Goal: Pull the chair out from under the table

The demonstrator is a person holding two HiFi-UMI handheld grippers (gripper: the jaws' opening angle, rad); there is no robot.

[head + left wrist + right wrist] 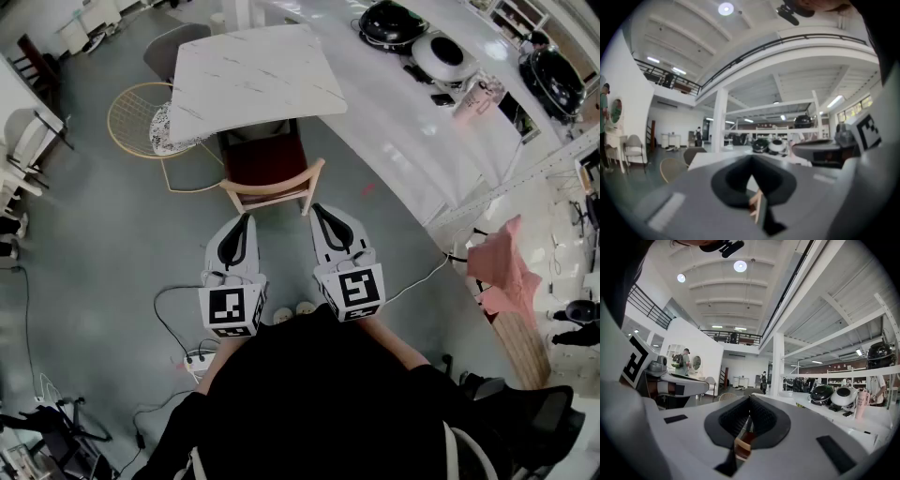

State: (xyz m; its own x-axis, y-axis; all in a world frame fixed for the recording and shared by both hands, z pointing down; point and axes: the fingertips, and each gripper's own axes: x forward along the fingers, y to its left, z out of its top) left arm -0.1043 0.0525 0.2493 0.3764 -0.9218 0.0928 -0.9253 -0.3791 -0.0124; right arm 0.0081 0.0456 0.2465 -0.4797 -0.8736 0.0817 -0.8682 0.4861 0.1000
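left gripper [246, 221] and right gripper [318, 211], both closed on nothing, hover just behind the chair [272, 171] part-way under the table [253, 80].

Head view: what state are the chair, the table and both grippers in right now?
Wooden chair with dark red seat: seat partly under the table, not gripped.
White marble-top table: standing over the chair's seat.
Left gripper: shut, empty.
Right gripper: shut, empty.

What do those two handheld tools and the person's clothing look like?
The left gripper and the right gripper are matching pale grey shells, each with a black lining round its jaws. At the rear of each sits a cube bearing black-and-white square markers. The person wears a black top.
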